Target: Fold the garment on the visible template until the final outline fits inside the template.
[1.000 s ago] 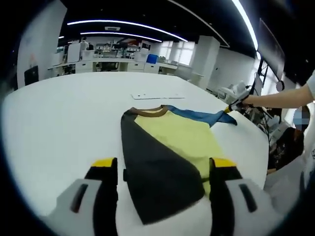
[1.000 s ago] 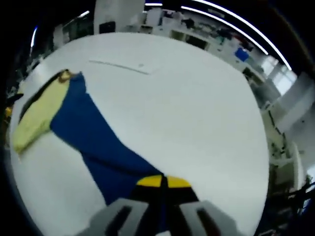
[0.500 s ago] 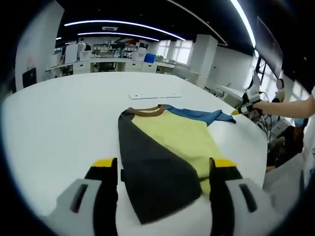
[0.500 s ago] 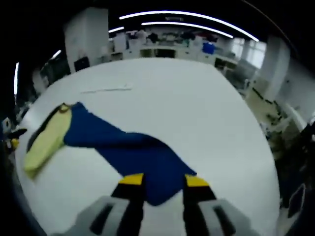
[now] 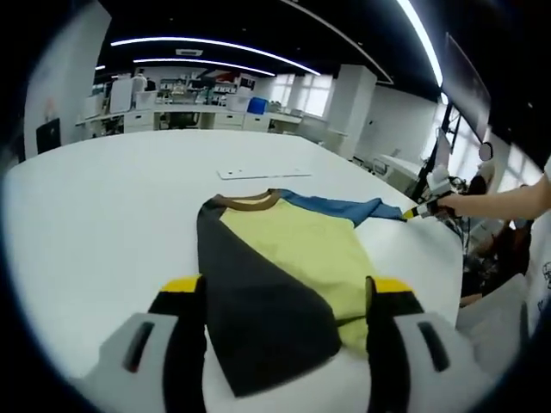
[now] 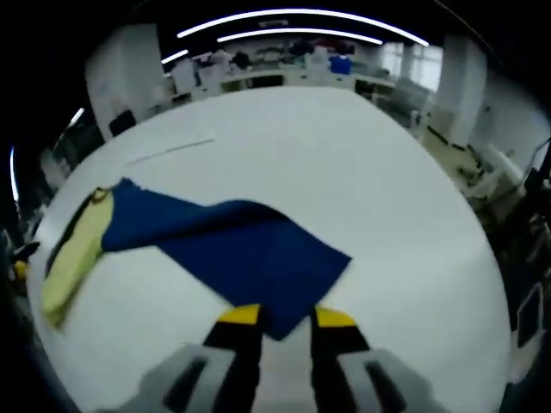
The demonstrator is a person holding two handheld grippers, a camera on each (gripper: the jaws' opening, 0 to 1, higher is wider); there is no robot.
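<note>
Since a second ago the blue sleeve (image 6: 250, 258) has been drawn out sideways and let go: it was pinched between the right gripper (image 6: 280, 318)'s yellow tips then, and now it lies flat and spread on the white table (image 6: 370, 163), its end corner just ahead of jaws that stand apart with nothing between them. From where I stand the garment (image 5: 284, 275) rests near the table's near edge, yellow chest panel up, brown collar pointing away, a black panel along one side and the blue sleeve reaching off toward the person's outstretched arm (image 5: 508, 200). The left gripper (image 5: 288, 297) hovers low over the hem end with its jaws wide, straddling the cloth rather than holding it. A thin white sheet (image 5: 263, 172) lies flat beyond the collar; whether that is the template I cannot tell. To my eye the shirt is only laid out and smoothed, so folding has barely begun; the spread sleeve looks ready to be brought in across the yellow body next.
</note>
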